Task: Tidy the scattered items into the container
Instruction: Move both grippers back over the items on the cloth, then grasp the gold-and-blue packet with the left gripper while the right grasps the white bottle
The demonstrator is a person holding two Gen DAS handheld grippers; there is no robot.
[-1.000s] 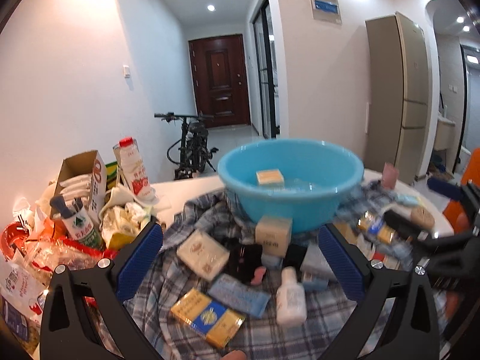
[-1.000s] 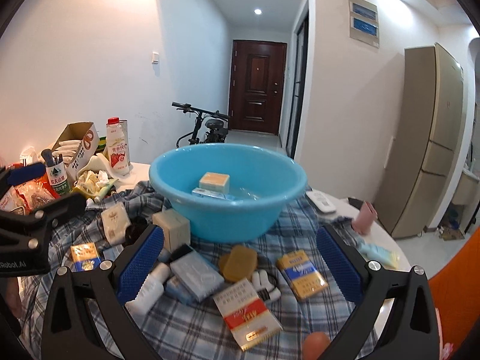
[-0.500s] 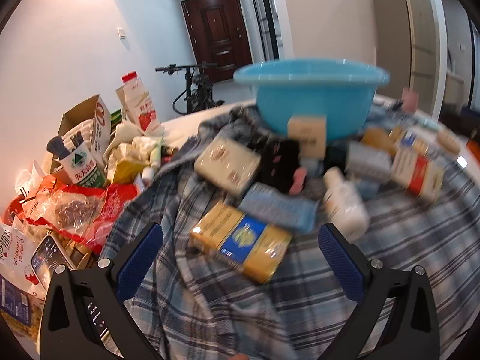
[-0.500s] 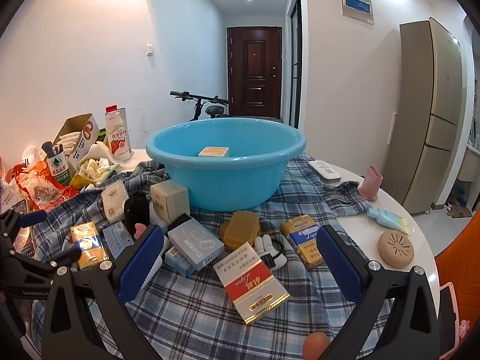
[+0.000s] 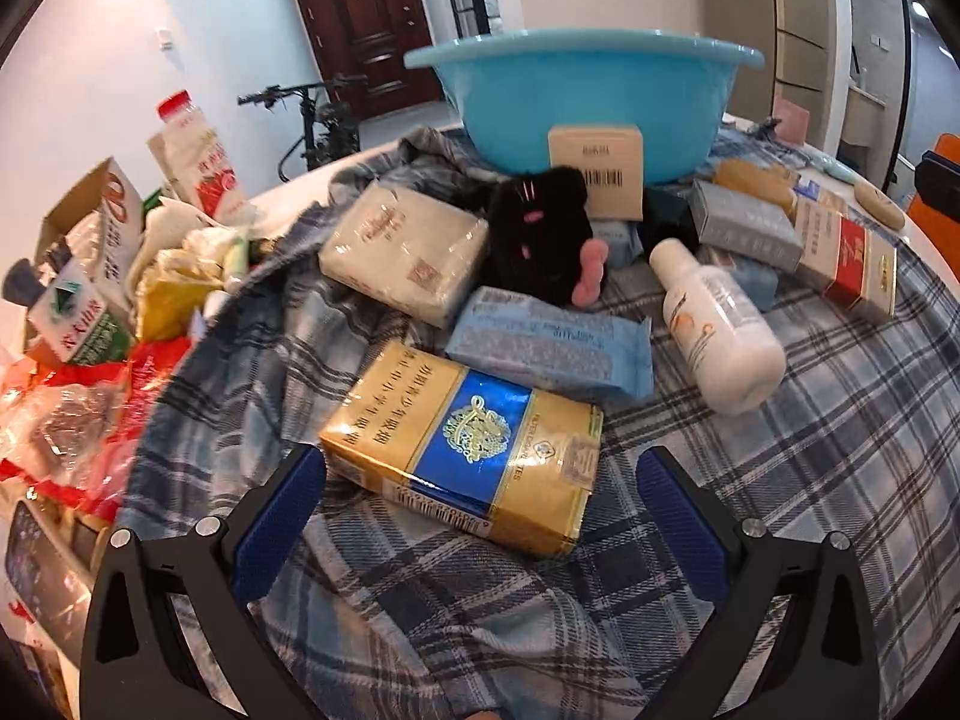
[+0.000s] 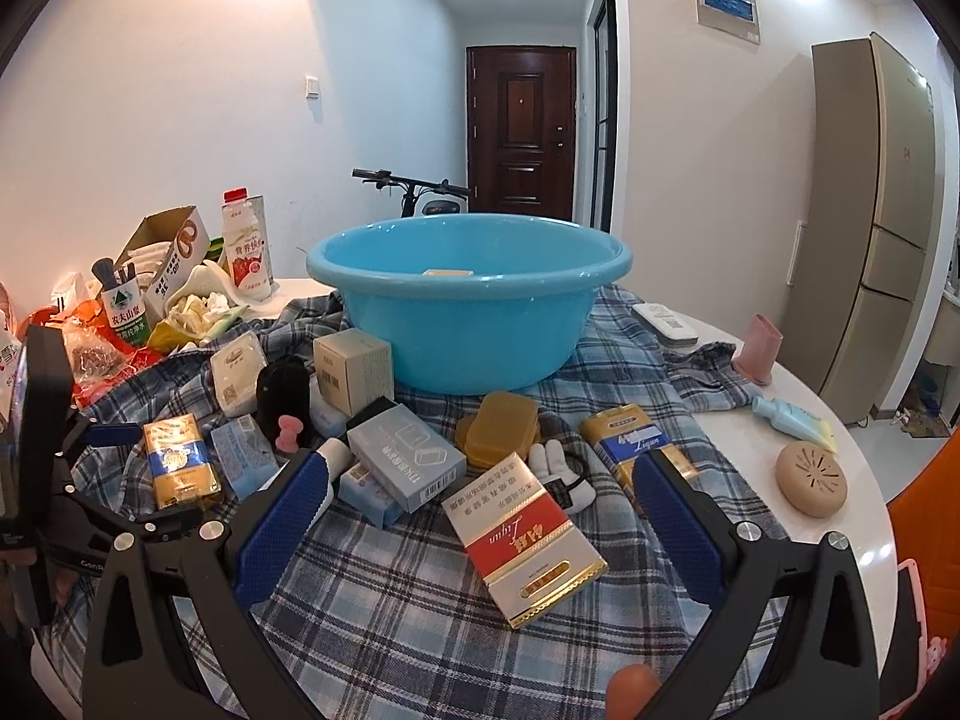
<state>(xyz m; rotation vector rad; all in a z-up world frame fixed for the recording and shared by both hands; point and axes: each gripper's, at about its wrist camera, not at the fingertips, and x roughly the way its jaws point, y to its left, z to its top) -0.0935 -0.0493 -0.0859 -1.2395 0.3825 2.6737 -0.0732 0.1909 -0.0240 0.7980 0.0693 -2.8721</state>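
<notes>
A blue basin stands on a plaid cloth, with a tan box inside it. Scattered items lie in front of it. My left gripper is open, low over the cloth, its jaws either side of a gold and blue packet, not touching it. That packet also shows in the right wrist view, with the left gripper beside it. My right gripper is open and empty above a red and white packet. A white bottle, a blue wipes pack and a black plush toy lie nearby.
A clutter of cartons, a milk bottle and bags fills the table's left side. A pink cup, a blue tube, a round tan case and a remote lie on the white table at right.
My left gripper has dropped and moved forward to the gold and blue packet, which now sits between its open jaws. My right gripper has drawn back and lowered a little.
</notes>
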